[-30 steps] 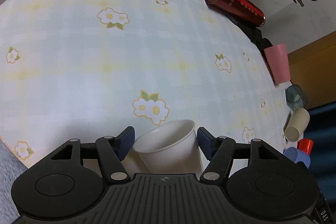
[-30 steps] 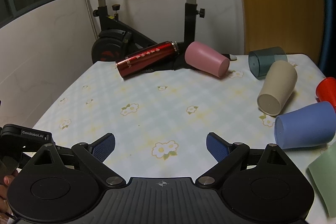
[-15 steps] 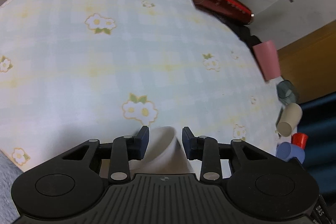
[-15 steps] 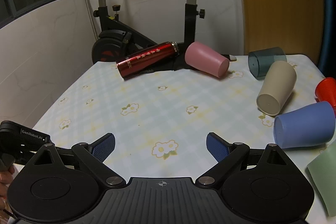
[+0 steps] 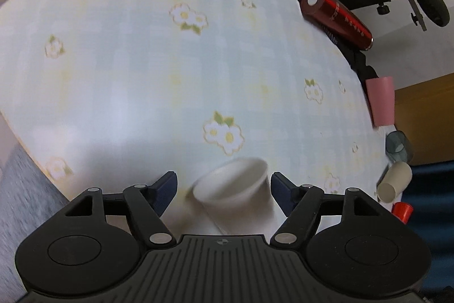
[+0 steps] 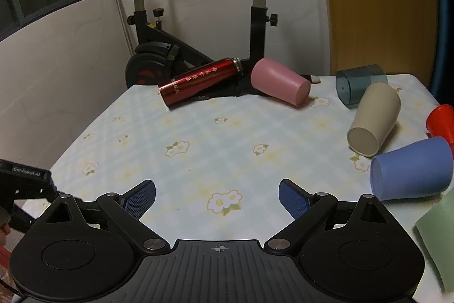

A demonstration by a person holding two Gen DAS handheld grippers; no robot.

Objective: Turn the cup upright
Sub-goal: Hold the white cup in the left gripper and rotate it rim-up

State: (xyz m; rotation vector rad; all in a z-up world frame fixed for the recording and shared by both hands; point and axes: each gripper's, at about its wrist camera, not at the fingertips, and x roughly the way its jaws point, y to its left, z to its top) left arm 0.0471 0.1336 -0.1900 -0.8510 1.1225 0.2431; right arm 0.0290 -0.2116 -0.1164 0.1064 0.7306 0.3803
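A white paper cup [image 5: 237, 193] sits between the fingers of my left gripper [image 5: 224, 186], mouth facing up and away, blurred by motion. The left jaws stand wide open; the right finger is close to the cup wall and the left finger is apart from it. The cup rests near the front edge of the flowered table [image 5: 170, 61]. My right gripper [image 6: 217, 196] is open and empty above the table's near side. Part of the left gripper body [image 6: 25, 183] shows at the left edge of the right wrist view; the white cup is hidden there.
A red flask [image 6: 201, 84] and a pink cup [image 6: 279, 85] lie at the table's far edge. Teal [image 6: 359, 83], beige [image 6: 374, 122], red [image 6: 441, 121], blue [image 6: 411, 169] and green [image 6: 438, 234] cups lie on the right. An exercise bike [image 6: 255, 4] stands behind.
The left gripper, shut on the white cup half a second ago, has opened wide and let it go. The right gripper has not moved.
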